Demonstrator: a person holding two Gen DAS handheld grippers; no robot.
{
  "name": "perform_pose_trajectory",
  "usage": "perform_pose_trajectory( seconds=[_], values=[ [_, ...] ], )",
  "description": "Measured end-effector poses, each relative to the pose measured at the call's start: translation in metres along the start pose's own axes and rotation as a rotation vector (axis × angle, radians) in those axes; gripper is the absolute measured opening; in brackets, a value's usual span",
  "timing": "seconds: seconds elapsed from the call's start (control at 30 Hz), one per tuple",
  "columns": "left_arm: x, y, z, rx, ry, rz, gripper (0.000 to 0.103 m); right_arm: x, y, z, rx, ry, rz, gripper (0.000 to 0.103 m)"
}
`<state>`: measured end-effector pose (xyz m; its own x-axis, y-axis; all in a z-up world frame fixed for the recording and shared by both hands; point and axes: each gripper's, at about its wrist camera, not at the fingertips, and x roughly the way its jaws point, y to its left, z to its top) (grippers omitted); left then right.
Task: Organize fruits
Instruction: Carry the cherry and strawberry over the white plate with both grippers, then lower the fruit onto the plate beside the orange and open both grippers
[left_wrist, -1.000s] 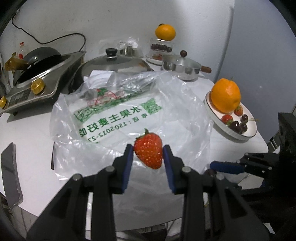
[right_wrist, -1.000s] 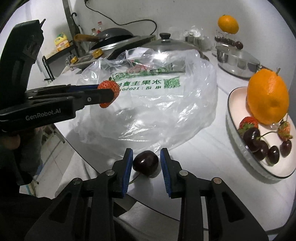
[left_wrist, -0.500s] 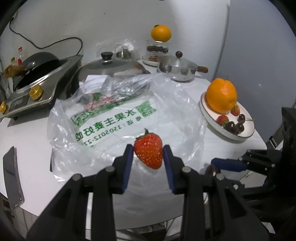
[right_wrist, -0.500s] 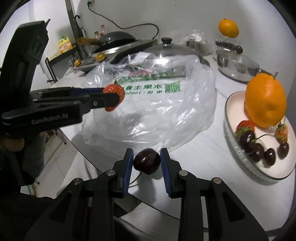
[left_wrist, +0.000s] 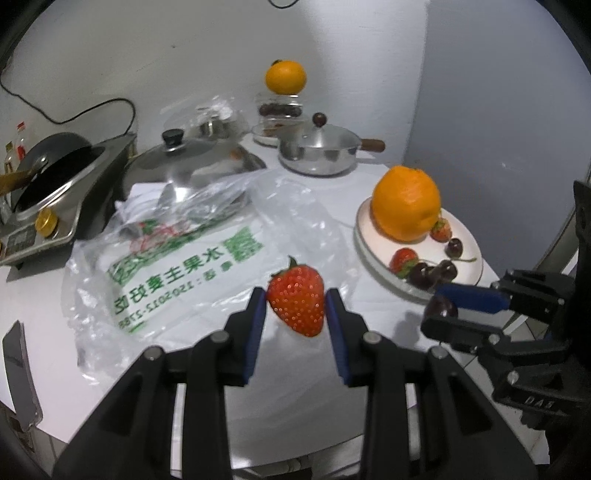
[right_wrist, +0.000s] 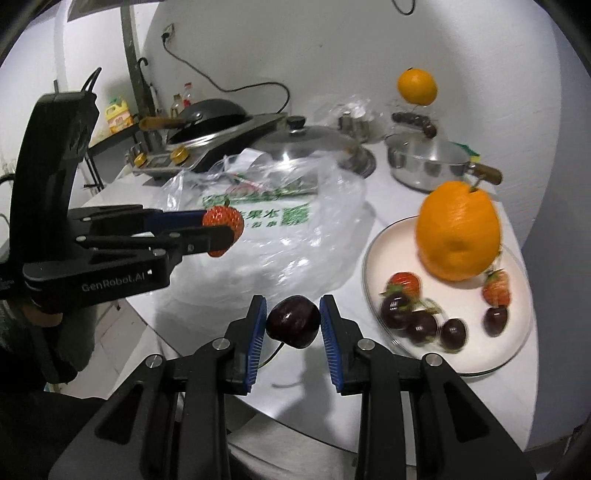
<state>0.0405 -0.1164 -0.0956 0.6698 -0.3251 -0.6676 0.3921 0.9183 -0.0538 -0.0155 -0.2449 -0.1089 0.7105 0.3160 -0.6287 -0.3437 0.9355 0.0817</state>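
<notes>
The left gripper (left_wrist: 295, 306) is clamped on a strawberry (left_wrist: 296, 300), its 2 blue pads pressed against the fruit's sides, held in the air above the near edge of the plastic bag (left_wrist: 207, 258). The right gripper (right_wrist: 293, 322) is closed on a dark cherry (right_wrist: 293, 327), whose thin stem hangs down behind the pads and is partly hidden. In the left wrist view that cherry shows only as a dark sliver at the fingertips. The plate (right_wrist: 373, 258) sits near the right edge of the white table (left_wrist: 74, 369), carrying a large orange (right_wrist: 458, 232), 2 strawberries and several cherries; motion blur smears these, so their count is unclear. The bag's contents cannot be made out through the crumpled film. A lidded saucepan (left_wrist: 317, 151) stands behind the plate.
</notes>
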Motion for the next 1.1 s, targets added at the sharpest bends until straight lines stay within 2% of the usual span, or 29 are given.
perform_pose_trajectory(
  seconds=[0.6,1.1],
  values=[
    [0.025,-0.056,0.020,0.078,0.014,-0.054,0.034,-0.039,-0.064,0.005,0.075,-0.082,-0.077,0.032],
    [0.058,-0.096,0.039,0.135,0.037,-0.118,0.034,-0.028,-0.128,0.001,0.152,-0.073,-0.131,0.032]
  ],
)
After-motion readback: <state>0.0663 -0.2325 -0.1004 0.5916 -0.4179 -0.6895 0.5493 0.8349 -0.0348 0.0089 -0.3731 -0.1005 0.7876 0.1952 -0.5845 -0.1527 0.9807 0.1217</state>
